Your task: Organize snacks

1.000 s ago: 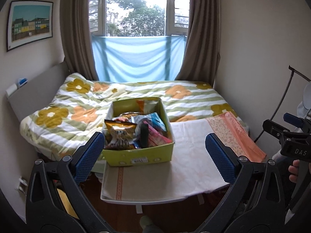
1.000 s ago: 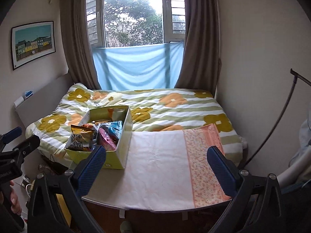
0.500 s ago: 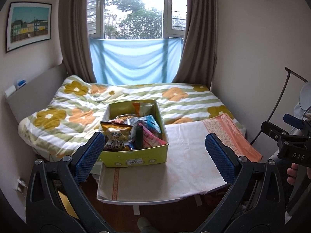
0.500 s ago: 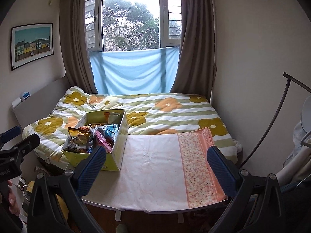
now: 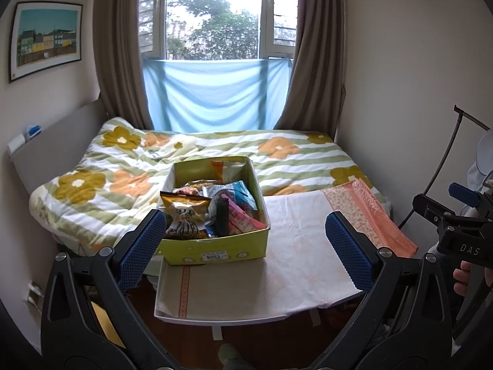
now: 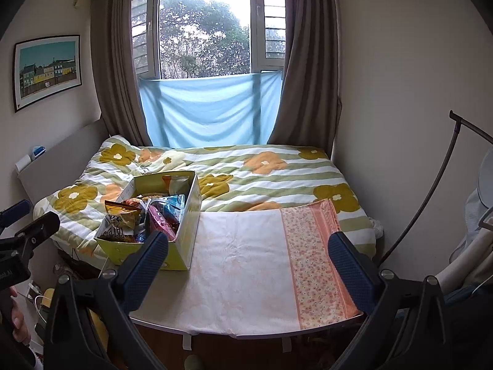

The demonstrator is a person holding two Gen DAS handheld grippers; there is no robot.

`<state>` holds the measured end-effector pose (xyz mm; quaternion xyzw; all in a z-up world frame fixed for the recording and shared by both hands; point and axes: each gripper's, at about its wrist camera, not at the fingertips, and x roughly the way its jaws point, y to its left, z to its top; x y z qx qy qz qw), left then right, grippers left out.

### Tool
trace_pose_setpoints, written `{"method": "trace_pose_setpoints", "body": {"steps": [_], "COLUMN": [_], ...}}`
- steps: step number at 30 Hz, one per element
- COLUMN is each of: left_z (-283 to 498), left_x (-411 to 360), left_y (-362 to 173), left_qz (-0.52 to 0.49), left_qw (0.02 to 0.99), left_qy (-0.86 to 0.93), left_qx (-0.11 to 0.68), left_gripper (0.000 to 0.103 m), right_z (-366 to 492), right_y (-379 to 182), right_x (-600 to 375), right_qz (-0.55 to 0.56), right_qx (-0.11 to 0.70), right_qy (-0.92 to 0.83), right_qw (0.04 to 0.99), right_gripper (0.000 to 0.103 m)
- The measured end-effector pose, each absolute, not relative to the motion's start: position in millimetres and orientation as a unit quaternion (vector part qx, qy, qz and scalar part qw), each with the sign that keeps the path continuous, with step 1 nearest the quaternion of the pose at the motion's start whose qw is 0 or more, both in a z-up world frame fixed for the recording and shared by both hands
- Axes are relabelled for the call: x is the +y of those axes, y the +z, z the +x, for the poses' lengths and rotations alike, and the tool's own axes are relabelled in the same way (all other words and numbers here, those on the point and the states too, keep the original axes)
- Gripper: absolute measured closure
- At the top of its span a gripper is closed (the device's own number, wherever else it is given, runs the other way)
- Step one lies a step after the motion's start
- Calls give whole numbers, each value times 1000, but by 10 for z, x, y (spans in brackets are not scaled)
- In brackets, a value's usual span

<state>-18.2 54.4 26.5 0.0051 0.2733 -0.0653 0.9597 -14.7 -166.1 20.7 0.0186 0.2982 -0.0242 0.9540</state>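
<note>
A yellow-green box (image 5: 215,248) full of snack packets stands on the left part of a small table covered by a white and orange cloth (image 5: 295,262). A yellow chip bag (image 5: 185,215) stands at the box's front left, with pink and blue packets (image 5: 243,215) beside it. The box also shows in the right wrist view (image 6: 188,225). My left gripper (image 5: 246,249) is open and empty, held back from the table, in front of the box. My right gripper (image 6: 249,262) is open and empty, over the table's near edge, to the right of the box.
A bed with a flowered quilt (image 5: 277,151) lies behind the table, under a window with brown curtains. A headboard (image 5: 52,151) is at the left and a wall is close on the right. A bent black pole (image 6: 431,203) stands at the right.
Both grippers have drawn back and tilted up a little, so the box and table sit smaller and lower in view. Both stay open and empty.
</note>
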Motion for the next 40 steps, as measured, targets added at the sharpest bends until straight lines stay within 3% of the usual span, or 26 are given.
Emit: {"method": "trace_pose_setpoints", "body": {"steps": [40], "left_z": [-122], "left_x": [491], "left_y": [139], "left_qz": [13], "left_qw": [961], "left_qy": [-43], "left_qx": [272], "left_gripper": [0], "right_z": [-69], "right_y": [160], "right_x": [-1622], "right_qz": [33], "right_qx": [313], "right_qy": [-38], "right_qw": [948], "right_gripper": [0]}}
